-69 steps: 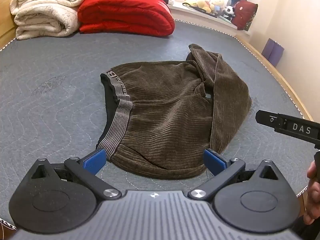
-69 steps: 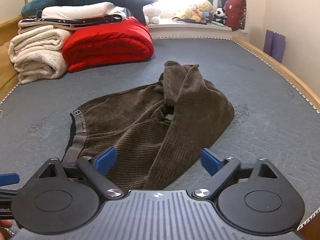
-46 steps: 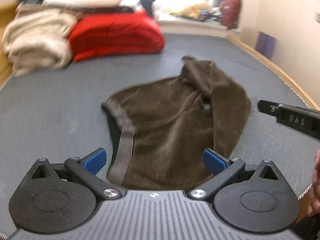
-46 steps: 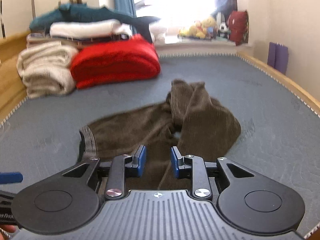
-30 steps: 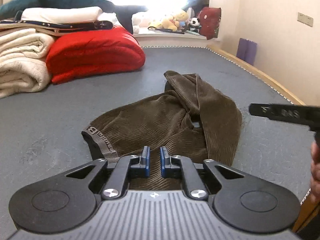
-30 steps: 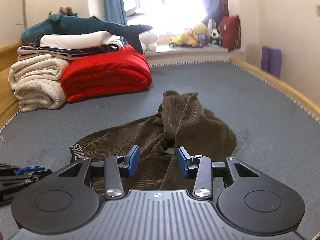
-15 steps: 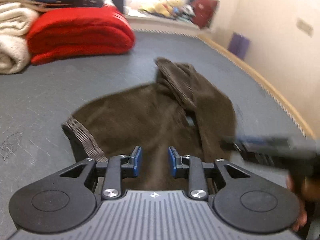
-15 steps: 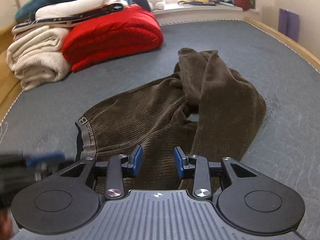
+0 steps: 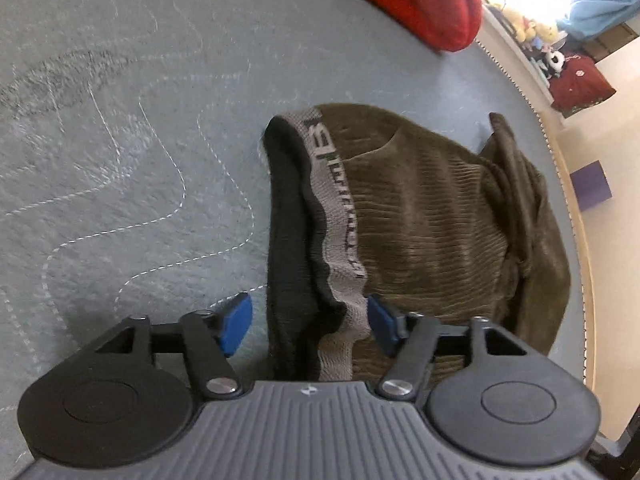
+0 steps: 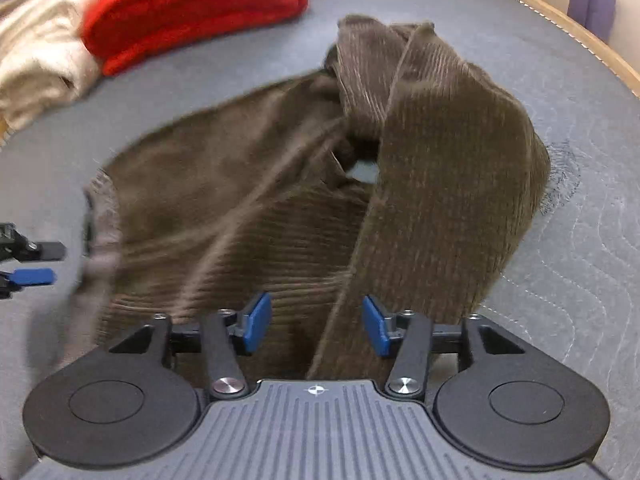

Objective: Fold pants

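While both tongs (image 9: 308,322) (image 10: 316,322) open, pants (image 9: 420,216) lie between.

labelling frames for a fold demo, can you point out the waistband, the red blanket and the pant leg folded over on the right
waistband (image 9: 340,216), left wrist view, on the grey lettered elastic strip
red blanket (image 10: 192,4), right wrist view, on its folded top surface
pant leg (image 10: 452,184), right wrist view, mid-length on the ribbed corduroy

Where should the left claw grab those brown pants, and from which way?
Probably the grey waistband. It is a firm, banded edge standing up a little from the grey mat, unlike the floppy corduroy. The left claw comes from above, at the near end, jaws opening with the band already between them, not yet pinched.
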The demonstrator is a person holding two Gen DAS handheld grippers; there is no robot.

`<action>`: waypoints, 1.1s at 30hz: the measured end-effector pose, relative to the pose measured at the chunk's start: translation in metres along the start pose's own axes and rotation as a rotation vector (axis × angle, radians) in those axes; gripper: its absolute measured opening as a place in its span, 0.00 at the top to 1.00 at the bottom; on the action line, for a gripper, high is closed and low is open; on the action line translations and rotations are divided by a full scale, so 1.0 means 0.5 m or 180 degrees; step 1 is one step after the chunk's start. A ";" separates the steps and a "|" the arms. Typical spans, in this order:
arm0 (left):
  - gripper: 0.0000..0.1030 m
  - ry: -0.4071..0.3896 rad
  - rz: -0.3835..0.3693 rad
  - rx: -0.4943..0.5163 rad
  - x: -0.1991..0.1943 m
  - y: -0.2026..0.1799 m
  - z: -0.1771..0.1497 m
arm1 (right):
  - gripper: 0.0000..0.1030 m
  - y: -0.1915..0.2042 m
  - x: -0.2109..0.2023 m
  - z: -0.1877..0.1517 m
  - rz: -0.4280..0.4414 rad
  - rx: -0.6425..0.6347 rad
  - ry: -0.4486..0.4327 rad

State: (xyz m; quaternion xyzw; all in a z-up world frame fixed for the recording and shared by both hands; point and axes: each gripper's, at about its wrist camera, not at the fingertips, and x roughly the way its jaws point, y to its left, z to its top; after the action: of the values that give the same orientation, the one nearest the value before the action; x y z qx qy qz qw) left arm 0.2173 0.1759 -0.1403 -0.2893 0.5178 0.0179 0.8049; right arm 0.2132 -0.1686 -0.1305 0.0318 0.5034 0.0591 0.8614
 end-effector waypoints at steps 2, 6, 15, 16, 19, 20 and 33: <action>0.28 0.0070 0.0019 0.0006 0.027 0.004 -0.002 | 0.43 0.003 0.026 -0.007 -0.0007 -0.0092 0.0168; 0.13 0.0016 -0.0020 0.0223 0.064 -0.010 -0.024 | 0.43 0.012 0.061 -0.014 -0.0246 -0.0412 0.0295; 0.57 -0.0152 0.0392 0.1231 0.062 -0.077 -0.081 | 0.92 -0.029 0.033 -0.044 -0.0507 -0.0413 0.0379; 0.68 -0.0155 0.0265 0.1182 0.048 -0.067 -0.076 | 0.92 -0.032 0.017 -0.038 -0.0513 -0.0386 0.0383; 0.83 -0.0250 0.0014 0.1245 -0.002 -0.056 -0.074 | 0.93 -0.021 -0.047 -0.048 -0.0465 -0.0369 0.0185; 0.84 -0.0288 -0.0071 0.1239 -0.021 -0.049 -0.074 | 0.93 -0.015 -0.072 -0.056 -0.0451 -0.0407 0.0109; 0.85 -0.0032 0.0158 0.0998 -0.214 0.207 -0.076 | 0.93 0.138 -0.236 -0.282 0.0413 -0.0666 0.0150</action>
State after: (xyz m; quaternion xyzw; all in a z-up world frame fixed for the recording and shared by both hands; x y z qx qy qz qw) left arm 0.1025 0.2727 -0.1073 -0.1472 0.5172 -0.0418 0.8421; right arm 0.0283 -0.1168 -0.0902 -0.0272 0.5115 0.1677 0.8423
